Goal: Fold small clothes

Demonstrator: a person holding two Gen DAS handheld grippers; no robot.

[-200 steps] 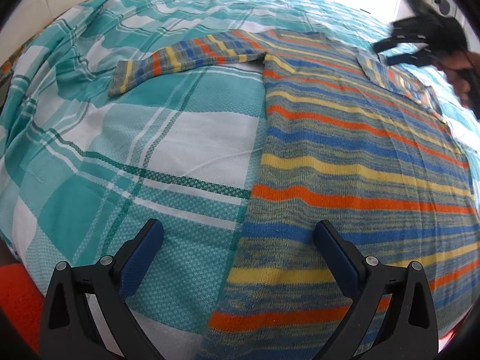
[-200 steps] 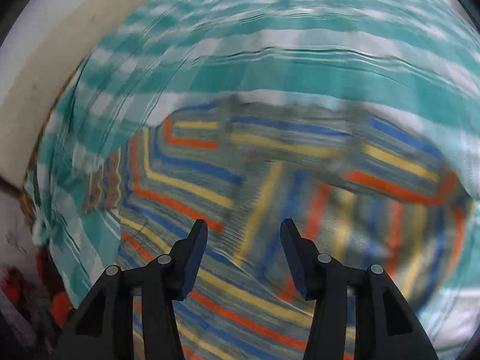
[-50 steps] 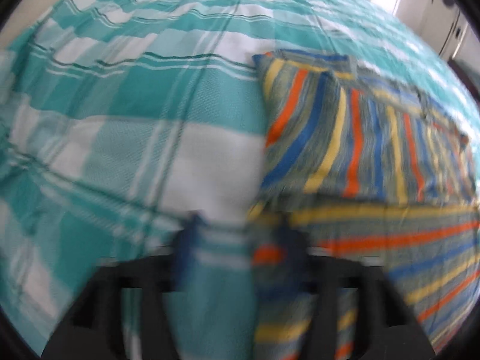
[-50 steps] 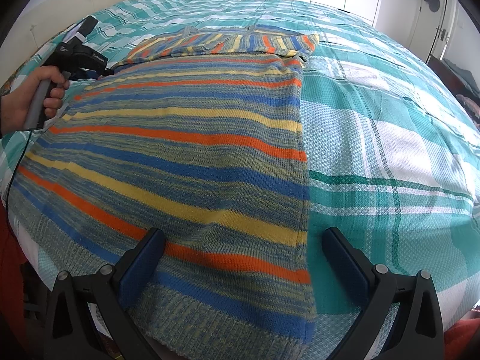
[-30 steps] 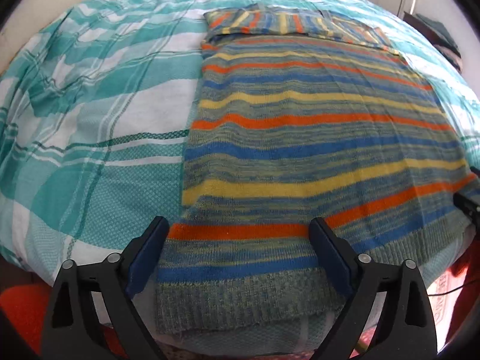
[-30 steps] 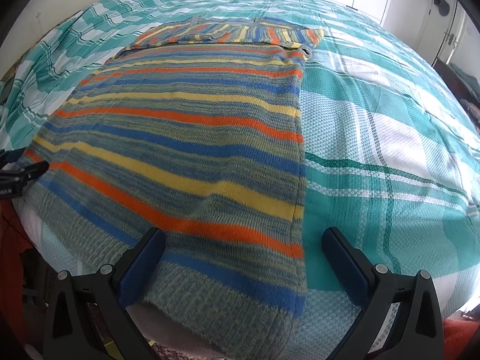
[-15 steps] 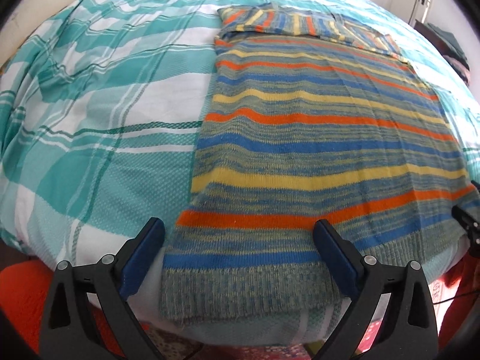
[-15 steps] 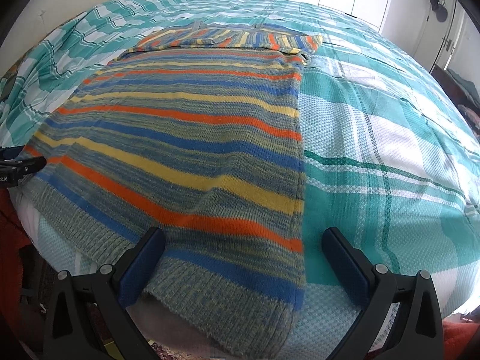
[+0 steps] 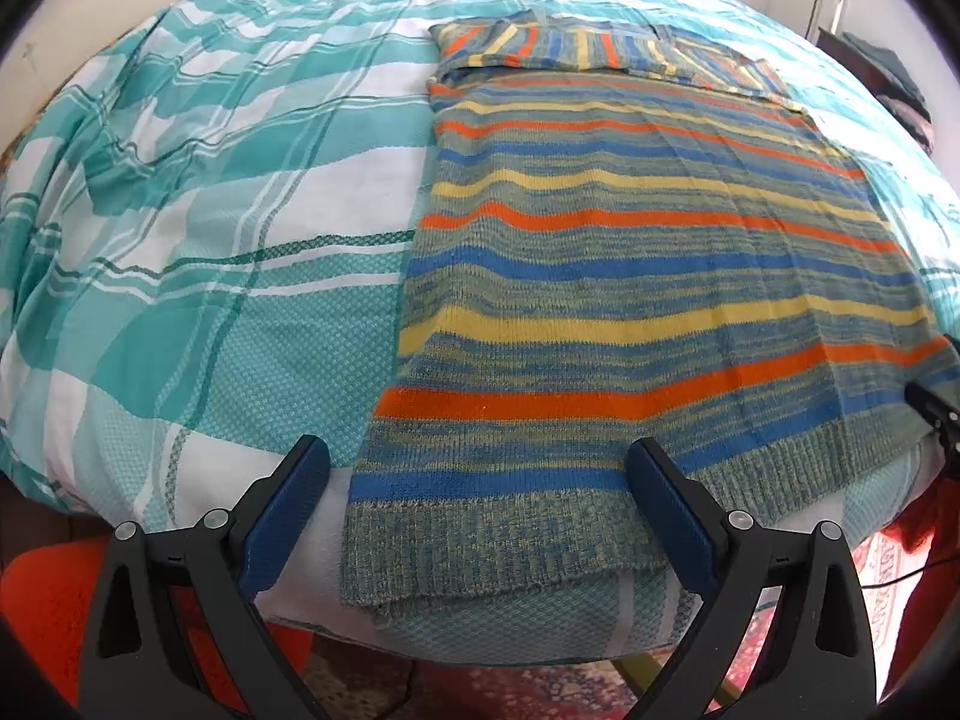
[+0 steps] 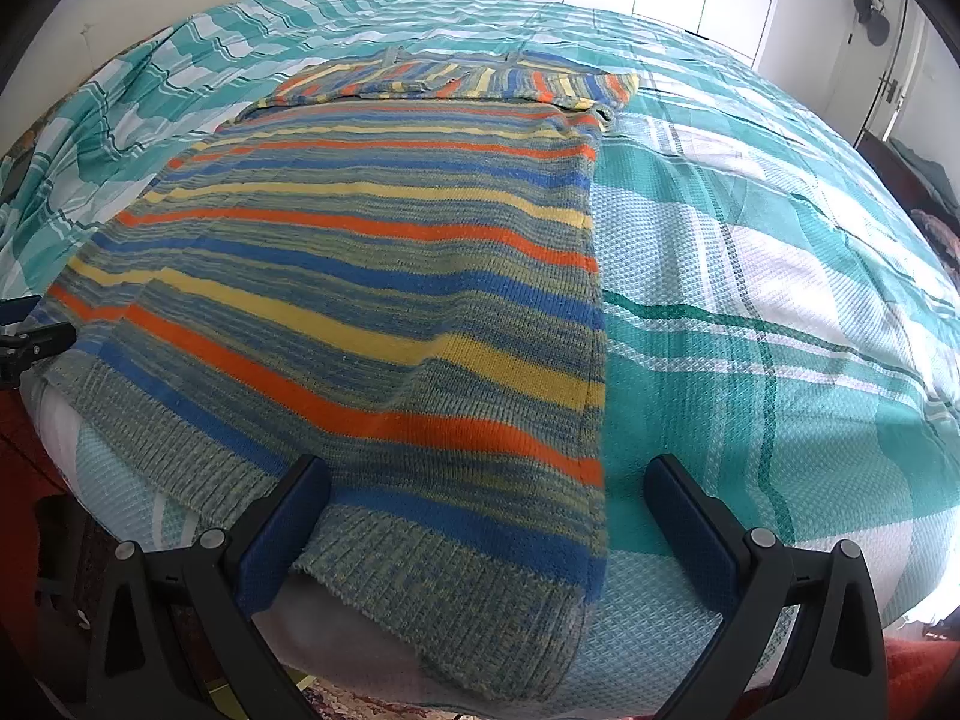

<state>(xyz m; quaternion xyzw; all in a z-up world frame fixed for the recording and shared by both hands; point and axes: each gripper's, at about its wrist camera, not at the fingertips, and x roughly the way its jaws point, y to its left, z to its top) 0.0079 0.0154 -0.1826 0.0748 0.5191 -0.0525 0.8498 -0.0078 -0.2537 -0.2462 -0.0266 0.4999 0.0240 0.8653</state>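
Sweater [image 9: 630, 276] lies flat on the bedspread [image 9: 210, 228], long axis running away from me, ribbed hem [image 10: 456, 594] nearest at the bed's edge. My left gripper [image 9: 480, 516] and right gripper [image 10: 486, 516], both spread and empty, each face a hem corner.

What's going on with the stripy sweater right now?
Left gripper open, right gripper open, both at hem. Striped sweater flat on bed, sleeves folded in. Nothing blocking.

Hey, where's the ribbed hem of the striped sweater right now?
The ribbed hem of the striped sweater hangs over the near edge of the teal plaid bedspread, between the open left claw and open right claw.
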